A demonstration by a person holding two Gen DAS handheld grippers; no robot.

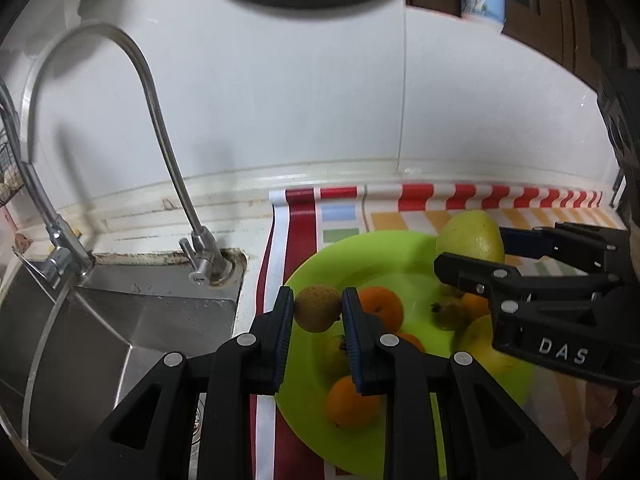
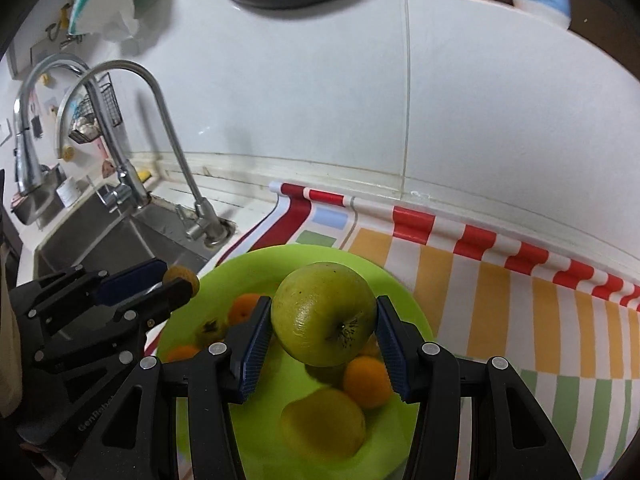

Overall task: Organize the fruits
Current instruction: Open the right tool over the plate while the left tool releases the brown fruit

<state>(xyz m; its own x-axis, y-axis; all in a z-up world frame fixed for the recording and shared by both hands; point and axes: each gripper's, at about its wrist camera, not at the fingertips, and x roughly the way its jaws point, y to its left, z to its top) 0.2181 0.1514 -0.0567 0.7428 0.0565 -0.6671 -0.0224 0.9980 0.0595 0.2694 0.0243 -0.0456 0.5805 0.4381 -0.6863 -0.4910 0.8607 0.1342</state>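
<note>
Here the round lime-green plastic plate point(image 2: 404, 304) held small orange mandarins point(image 2: 368, 382), a yellow-green fruit point(image 2: 324, 424) at six o'clock and a brownish fruit point(image 2: 211, 330) at nine. The right gripper point(image 2: 323, 334) gripped a large green apple point(image 2: 324, 314) above the plate's centre. The left gripper point(image 1: 317, 312) pinched a small tan round fruit point(image 1: 318, 307) over the plate's nine o'clock rim.

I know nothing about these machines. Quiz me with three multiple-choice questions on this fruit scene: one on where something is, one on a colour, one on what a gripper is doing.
1. Where is the sink, seen from the plate?
A. to its left
B. to its right
C. behind it

2. What colour is the plate?
A. white
B. lime green
C. red

3. What is the right gripper doing?
A. hanging open
B. gripping an orange
C. gripping a green apple

Answers:
1. A: in the left wrist view the sink lies left of the plate.
2. B: its rim is lime green, on a striped mat.
3. C: the right gripper is shut on the green apple, held above the plate. The left gripper holds a small brownish fruit.
</note>
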